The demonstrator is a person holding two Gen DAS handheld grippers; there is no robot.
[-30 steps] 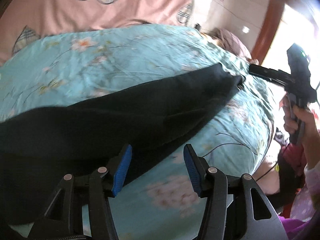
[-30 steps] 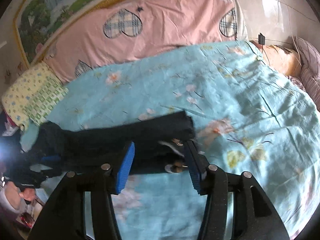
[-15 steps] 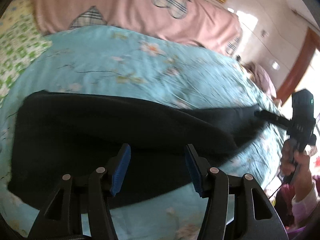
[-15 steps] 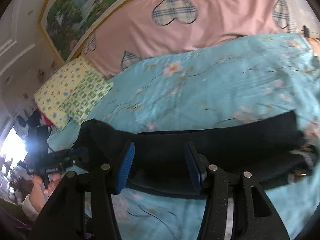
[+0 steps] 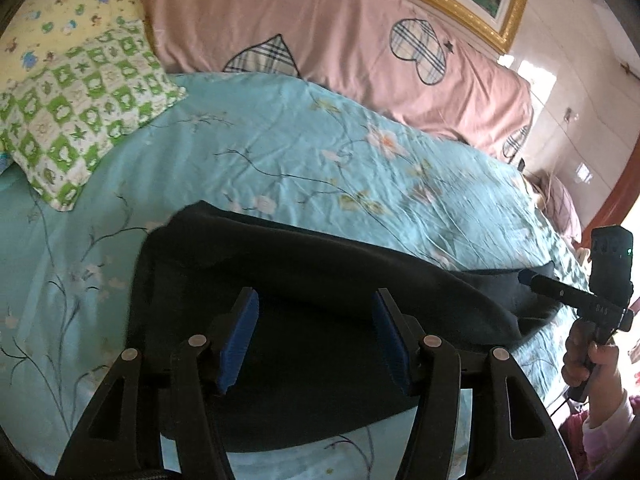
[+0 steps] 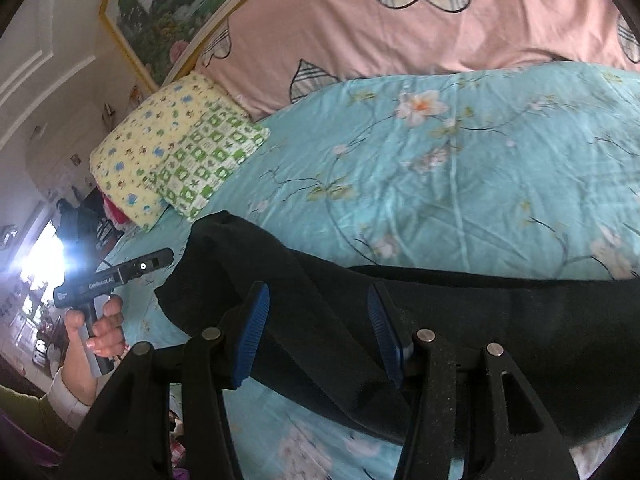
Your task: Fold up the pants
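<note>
Across the blue flowered bedspread [image 5: 304, 160], the black pants [image 5: 320, 320] are lying stretched out in a long dark band, running from near the green checked pillow [image 5: 84, 112] toward the far side of the bed. Behind them a pink quilt [image 5: 320, 28] with plaid hearts is resting along the wall, under a picture in a gold frame [image 5: 460, 12].

From the left wrist view, the left gripper [image 5: 316, 340] is hanging over the wide end of the pants with its blue pads [image 5: 236, 340] well apart, and its jaws are opening. Dark cloth is showing behind the gap, but the pads are not pressing on it. At the right edge of that view, the right gripper [image 5: 524, 278] is pointing its tip at the narrow end of the pants, with a hand [image 5: 588, 360] wrapped around its handle; whether the tip is touching cloth I cannot tell.

From the right wrist view, the right gripper [image 6: 316, 336] is standing about half spread above the pants [image 6: 440, 320], its blue pads [image 6: 252, 336] clear on either side of the gap and nothing pinched between them. The cloth is lying below and beyond the fingers. To the left, the left gripper [image 6: 168, 256] is pointing at the bunched end of the pants beside the pillows [image 6: 172, 160], gripped by the person's left hand [image 6: 100, 328], with a pale cuff and a green sleeve [image 6: 28, 412] trailing below it.
</note>
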